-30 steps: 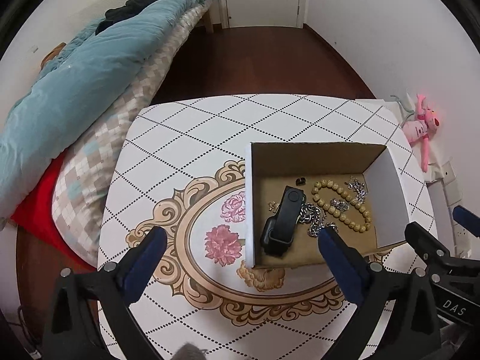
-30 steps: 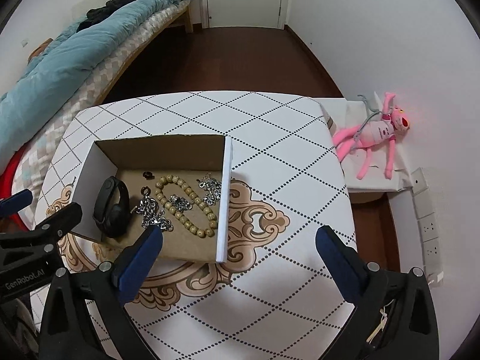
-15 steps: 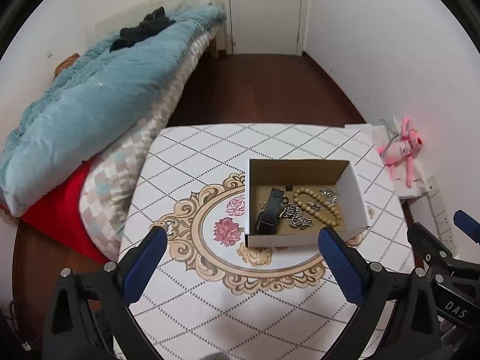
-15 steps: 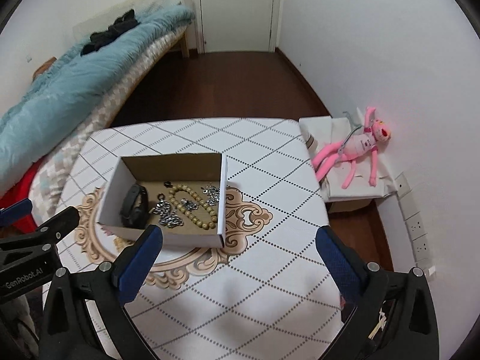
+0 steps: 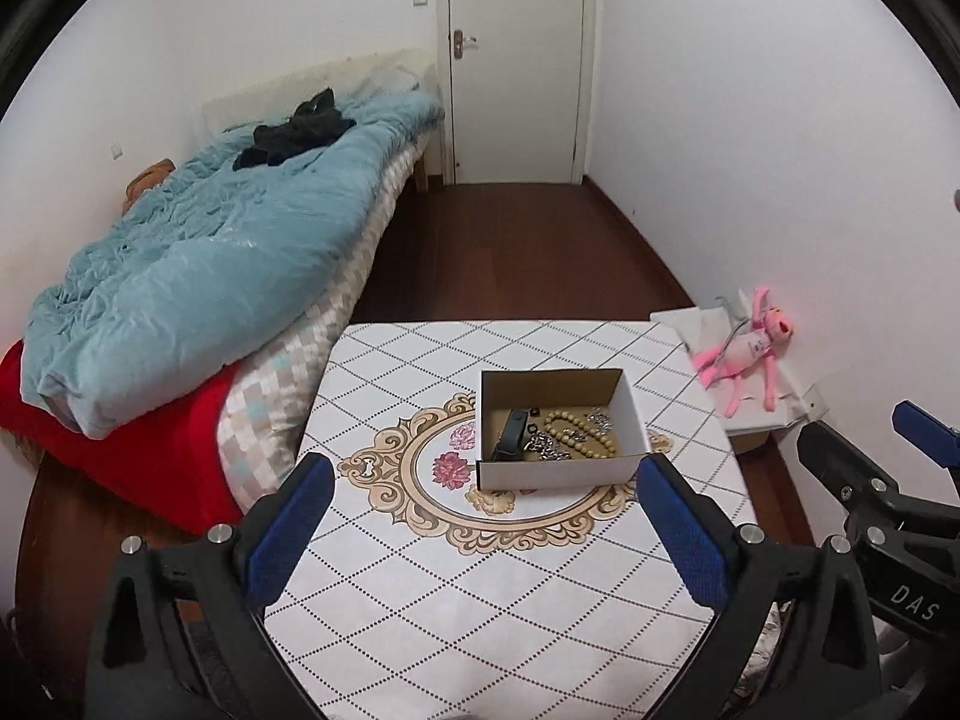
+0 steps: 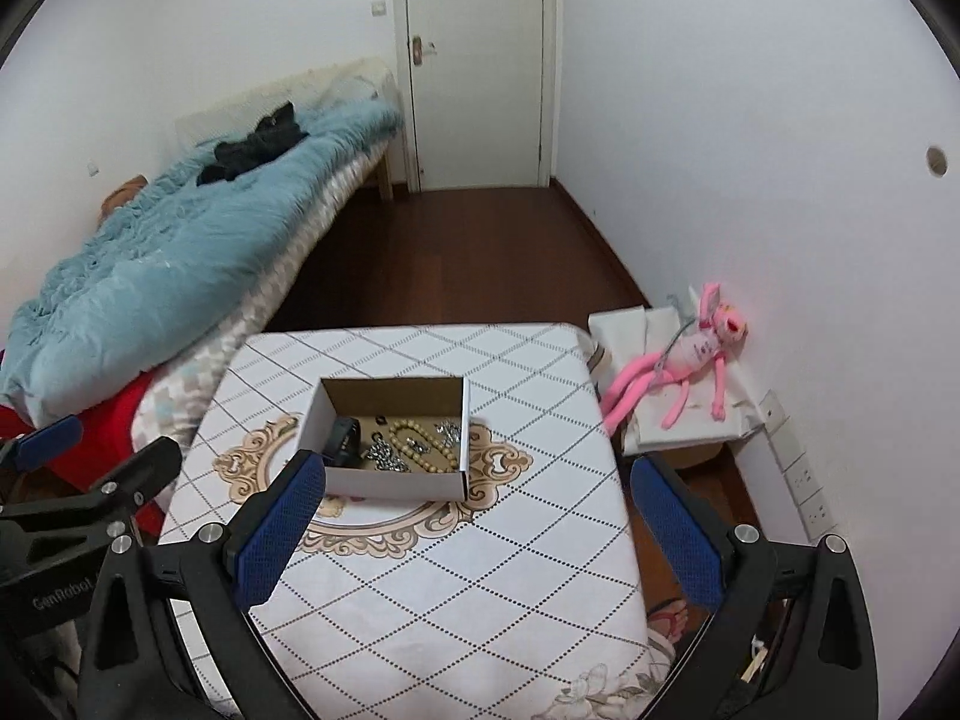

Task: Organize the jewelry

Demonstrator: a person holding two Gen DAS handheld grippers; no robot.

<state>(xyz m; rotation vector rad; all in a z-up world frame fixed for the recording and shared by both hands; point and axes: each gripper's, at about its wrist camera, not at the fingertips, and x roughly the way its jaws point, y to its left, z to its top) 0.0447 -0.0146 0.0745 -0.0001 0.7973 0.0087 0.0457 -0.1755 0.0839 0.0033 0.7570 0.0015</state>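
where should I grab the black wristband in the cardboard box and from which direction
Grip the black wristband across its narrow width, near the middle, coming straight down from above. It lies flat on the floor of the open cardboard box, close to the left wall, long axis running front to back, so the walls likely block a side approach. Keep the fingers clear of the silver chain beside it.

The box (image 5: 558, 474) is matt cardboard, white outside and brown inside. In it lie a shiny metal chain (image 5: 549, 447), wooden-looking beads (image 5: 579, 435) and a matt black band (image 5: 510, 435). The tablecloth (image 5: 480, 588) looks like smooth printed cloth. The floor (image 5: 510, 240) is glossy dark wood, and the blue quilt (image 5: 210, 270) is soft and crinkled.
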